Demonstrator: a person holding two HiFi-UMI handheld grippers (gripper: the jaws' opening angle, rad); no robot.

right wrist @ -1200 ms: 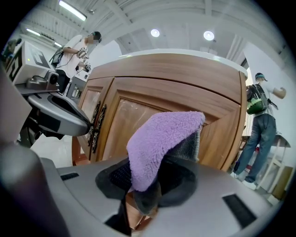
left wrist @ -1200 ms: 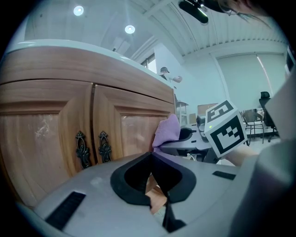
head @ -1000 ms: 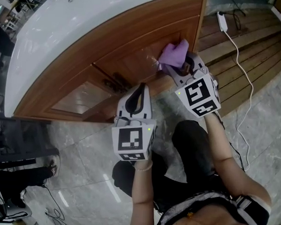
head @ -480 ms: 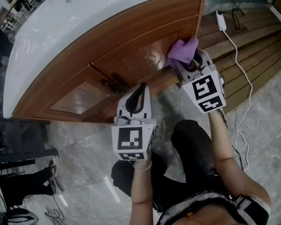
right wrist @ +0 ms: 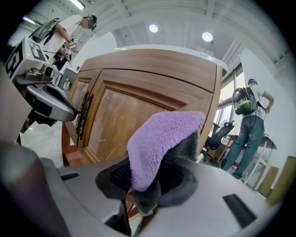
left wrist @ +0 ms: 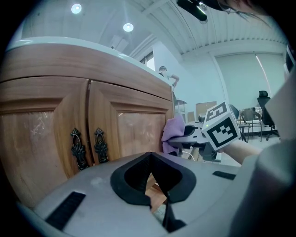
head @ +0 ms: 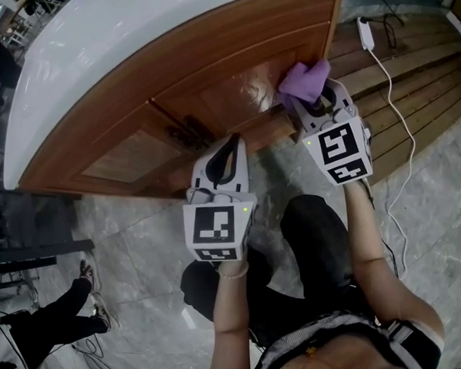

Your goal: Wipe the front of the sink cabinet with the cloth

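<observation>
The right gripper (right wrist: 147,196) has its jaws pinched on a purple cloth (right wrist: 163,139), which folds up and over the jaw tips, with a grey underside showing. In the head view this gripper (head: 315,106) points at the wooden sink cabinet (head: 220,94), and the cloth (head: 304,80) sits at the right-hand door panel, close to the cabinet's right edge; whether it actually presses on the wood cannot be told. The left gripper (left wrist: 153,183) has its jaws drawn together at the tips with nothing between them. It (head: 231,149) hangs near the bottom of the cabinet, below the pair of dark ornate door handles (head: 188,131), well apart from the cloth. From the left gripper view the handles (left wrist: 88,146) stand side by side where the two doors meet. A white countertop (head: 107,42) caps the cabinet. To the right, a white cable (head: 396,104) trails over wooden planks (head: 422,66), and pale marble floor (head: 134,252) lies under the person.
</observation>
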